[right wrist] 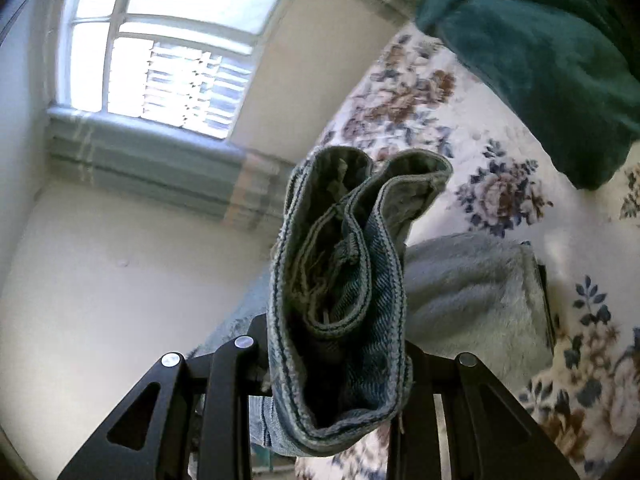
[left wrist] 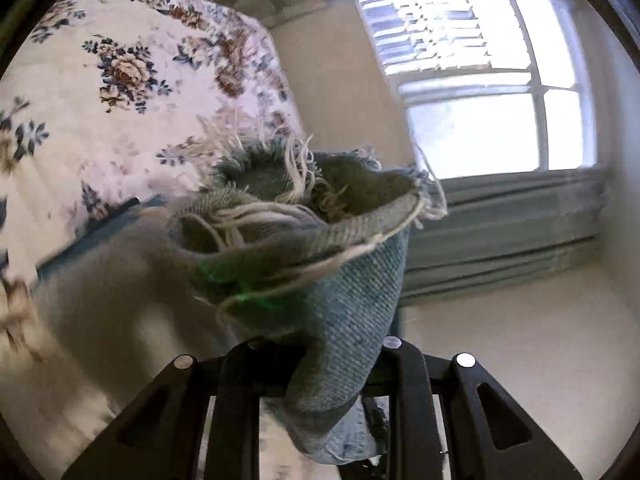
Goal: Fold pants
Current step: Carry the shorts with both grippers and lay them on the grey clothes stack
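Left wrist: left gripper [left wrist: 316, 356] pinches pants [left wrist: 344, 280]; right gripper [right wrist: 340, 364] clamps them too

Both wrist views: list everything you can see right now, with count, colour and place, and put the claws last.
jeans: one pair, faded blue denim, held up over the bed; frayed hem end in the left claw, stitched band end in the right claw
bedspread: one, white with blue and brown flowers, under and behind the jeans
green blanket: one, dark teal, on the bed, upper right of the right view
grey fabric: one, pale grey, fuzzy, on the bedspread behind the jeans
window: one, white frame, bright, in the far wall
left claw: black, shut on denim
right claw: black, shut on denim
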The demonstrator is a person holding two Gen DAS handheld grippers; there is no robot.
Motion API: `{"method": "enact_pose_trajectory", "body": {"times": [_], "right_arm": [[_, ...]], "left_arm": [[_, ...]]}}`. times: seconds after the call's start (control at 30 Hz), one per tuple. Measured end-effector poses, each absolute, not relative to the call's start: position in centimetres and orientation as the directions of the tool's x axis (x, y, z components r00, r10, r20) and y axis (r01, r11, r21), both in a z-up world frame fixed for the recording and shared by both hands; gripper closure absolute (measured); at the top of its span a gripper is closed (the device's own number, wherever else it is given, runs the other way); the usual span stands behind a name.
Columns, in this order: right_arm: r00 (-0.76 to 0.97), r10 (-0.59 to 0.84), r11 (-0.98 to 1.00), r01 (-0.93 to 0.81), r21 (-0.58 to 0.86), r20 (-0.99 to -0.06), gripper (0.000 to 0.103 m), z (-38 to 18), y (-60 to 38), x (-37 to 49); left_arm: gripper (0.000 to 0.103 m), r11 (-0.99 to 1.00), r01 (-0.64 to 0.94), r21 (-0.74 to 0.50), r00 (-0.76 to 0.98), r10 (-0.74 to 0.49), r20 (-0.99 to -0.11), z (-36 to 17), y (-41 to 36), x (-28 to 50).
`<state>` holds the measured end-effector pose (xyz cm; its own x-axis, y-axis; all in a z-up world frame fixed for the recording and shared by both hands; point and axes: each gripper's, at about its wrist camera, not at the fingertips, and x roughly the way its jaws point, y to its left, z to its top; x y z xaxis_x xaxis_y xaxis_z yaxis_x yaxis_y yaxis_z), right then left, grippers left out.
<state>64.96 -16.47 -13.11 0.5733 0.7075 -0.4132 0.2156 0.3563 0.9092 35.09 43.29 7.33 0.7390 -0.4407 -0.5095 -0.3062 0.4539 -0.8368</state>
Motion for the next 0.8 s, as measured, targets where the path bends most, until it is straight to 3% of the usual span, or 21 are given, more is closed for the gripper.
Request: {"method": "enact_pose_trajectory", "body": {"times": [0.2, 0.43, 0.53, 0.57, 0.6, 0.67, 0.7, 0.73, 0.8], "right_arm": [[0.503, 0.694, 0.339, 0.402, 0.850, -0.515, 0.074, -25.3, -13.9, 64.0], [0.467, 0.671, 0.446, 0.365, 0.817, -0.576, 0.073, -25.6, -13.1, 65.4], [0.409, 0.657, 0.522, 0.360, 0.773, -0.634, 0.064, -25.1, -12.9, 65.3], [0.388, 0.651, 0.544, 0.361, 0.758, -0.652, 0.054, -24.8, -12.8, 65.2], [0.373, 0.647, 0.560, 0.359, 0.746, -0.665, 0.049, -24.6, -12.8, 64.9], [0.350, 0.630, 0.597, 0.352, 0.721, -0.693, 0.037, -24.0, -12.5, 64.4], [0.340, 0.610, 0.624, 0.350, 0.698, -0.716, 0.026, -23.3, -12.5, 64.0], [0.336, 0.588, 0.651, 0.344, 0.677, -0.736, 0.020, -22.5, -12.4, 63.7], [0.326, 0.533, 0.712, 0.326, 0.622, -0.780, 0.013, -21.0, -12.2, 63.0]], "left_arm": [[0.085, 0.483, -0.439, -0.758, 0.614, -0.454, -0.645, -5.8, 43.4, 37.0], [0.080, 0.509, -0.463, -0.726, 0.556, -0.471, -0.685, -10.3, 43.0, 37.1], [0.076, 0.534, -0.484, -0.693, 0.501, -0.480, -0.720, -10.3, 40.4, 38.5], [0.073, 0.560, -0.486, -0.671, 0.480, -0.470, -0.741, -9.8, 40.4, 38.6], [0.064, 0.589, -0.485, -0.646, 0.462, -0.455, -0.761, -9.0, 39.5, 38.8], [0.033, 0.687, -0.465, -0.559, 0.423, -0.382, -0.822, -7.2, 38.5, 39.0], [0.006, 0.730, -0.453, -0.512, 0.414, -0.336, -0.846, -6.3, 38.4, 38.9], [0.000, 0.775, -0.433, -0.461, 0.413, -0.284, -0.866, -5.3, 38.2, 38.9], [0.000, 0.841, -0.386, -0.379, 0.408, -0.213, -0.888, -3.7, 37.7, 38.7]]}}
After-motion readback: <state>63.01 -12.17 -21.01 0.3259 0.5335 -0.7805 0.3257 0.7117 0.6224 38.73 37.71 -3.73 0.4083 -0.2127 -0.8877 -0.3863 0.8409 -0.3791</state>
